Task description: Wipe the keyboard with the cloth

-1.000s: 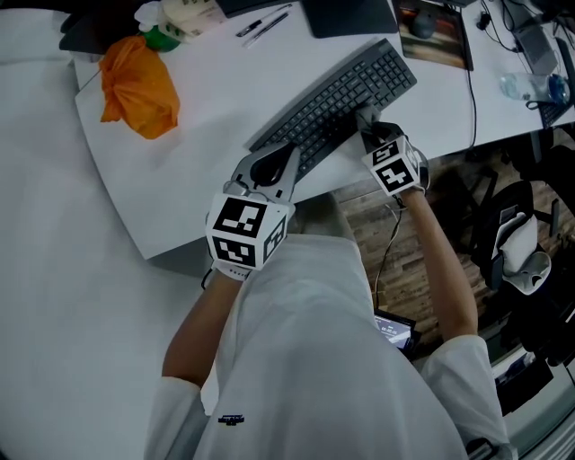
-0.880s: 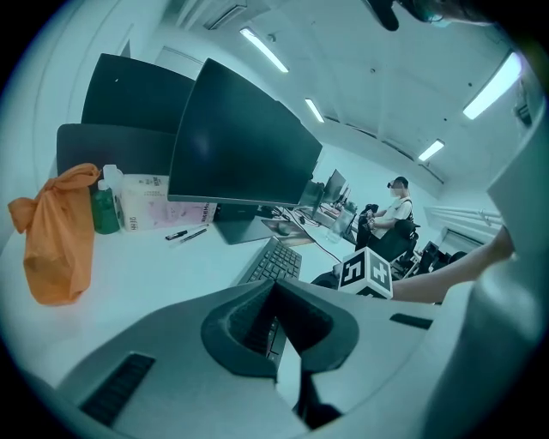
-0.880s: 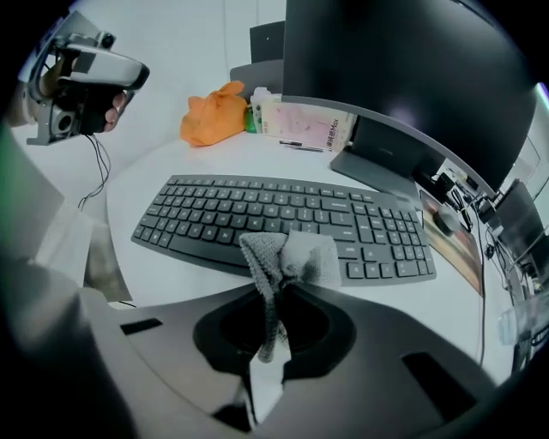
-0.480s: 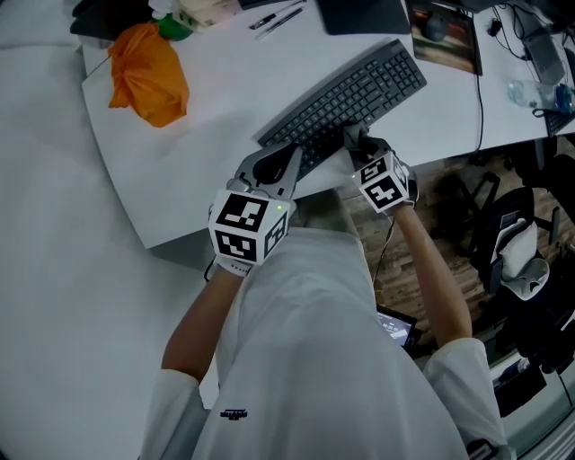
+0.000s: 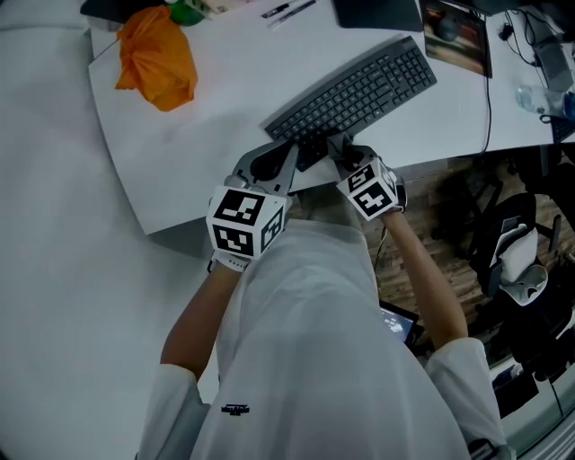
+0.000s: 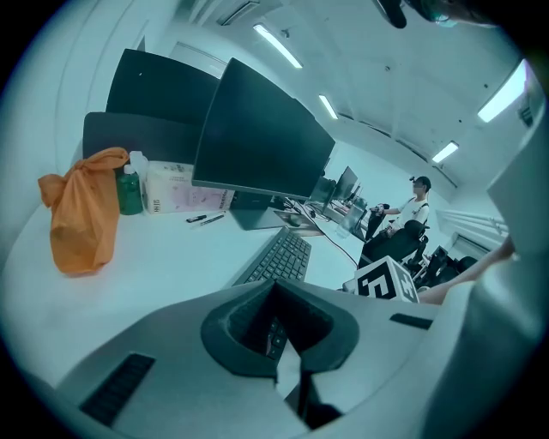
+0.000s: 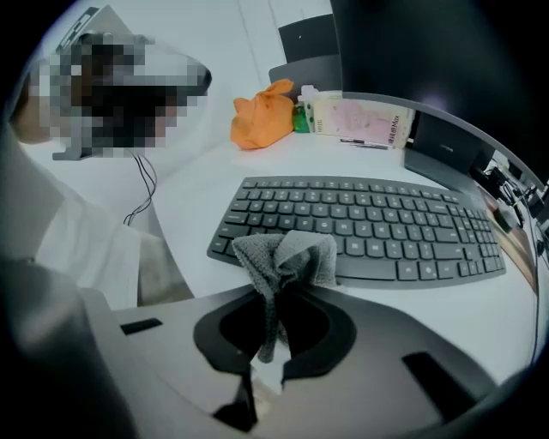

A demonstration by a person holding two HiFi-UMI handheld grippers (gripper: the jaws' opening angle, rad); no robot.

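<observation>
The dark grey keyboard [image 5: 355,94] lies slantwise on the white desk [image 5: 216,117]. My right gripper [image 5: 337,148] is shut on a grey knitted cloth [image 7: 283,255], which bunches up over the keyboard's [image 7: 369,227] near left corner. In the right gripper view the right gripper [image 7: 270,356] pinches the cloth's tail between its jaws. My left gripper [image 5: 274,162] hangs over the desk edge by the keyboard's left end. In the left gripper view the left gripper [image 6: 287,369] has its jaws together with nothing between them, and the keyboard [image 6: 279,257] stretches away ahead.
An orange bag [image 5: 160,58] sits at the desk's far left, beside a green bottle [image 6: 130,190] and a tissue box [image 7: 360,120]. Dark monitors [image 6: 257,137] stand behind the keyboard. Pens [image 5: 287,9] lie near them. Cables and an office chair [image 5: 517,252] are to the right.
My right gripper has slid the cloth leftward along the keyboard's near edge, towards its left end. The left gripper has hardly moved.
</observation>
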